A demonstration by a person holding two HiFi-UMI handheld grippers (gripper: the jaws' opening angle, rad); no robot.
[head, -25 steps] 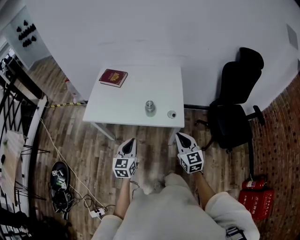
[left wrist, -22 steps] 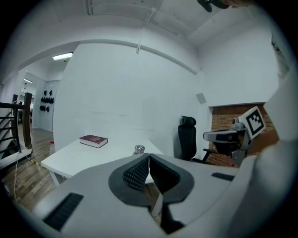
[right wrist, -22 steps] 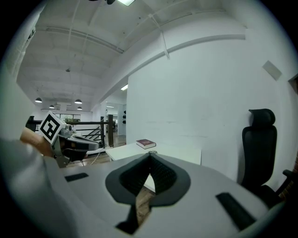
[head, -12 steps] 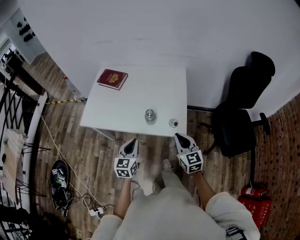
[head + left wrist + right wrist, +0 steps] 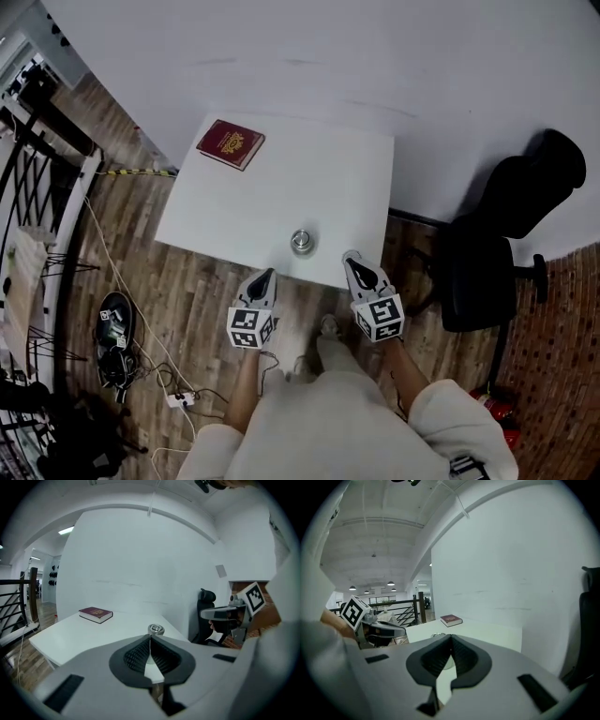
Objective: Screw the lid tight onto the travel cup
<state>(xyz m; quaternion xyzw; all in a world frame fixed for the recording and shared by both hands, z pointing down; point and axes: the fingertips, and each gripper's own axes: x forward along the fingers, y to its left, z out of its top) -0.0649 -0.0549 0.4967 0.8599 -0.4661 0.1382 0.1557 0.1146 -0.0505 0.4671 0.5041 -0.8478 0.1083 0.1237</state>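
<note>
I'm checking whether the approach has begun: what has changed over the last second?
The left hand-held gripper and right hand-held gripper, both shut and empty, have come forward to the near edge of the table; the right one's tip now hides the small lid that lay beside the travel cup. Nothing was taken hold of. Cup and red book stayed put.

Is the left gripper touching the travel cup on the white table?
Apart. The head view shows a strip of bare table between the tip of the shut left gripper and the travel cup.
</note>
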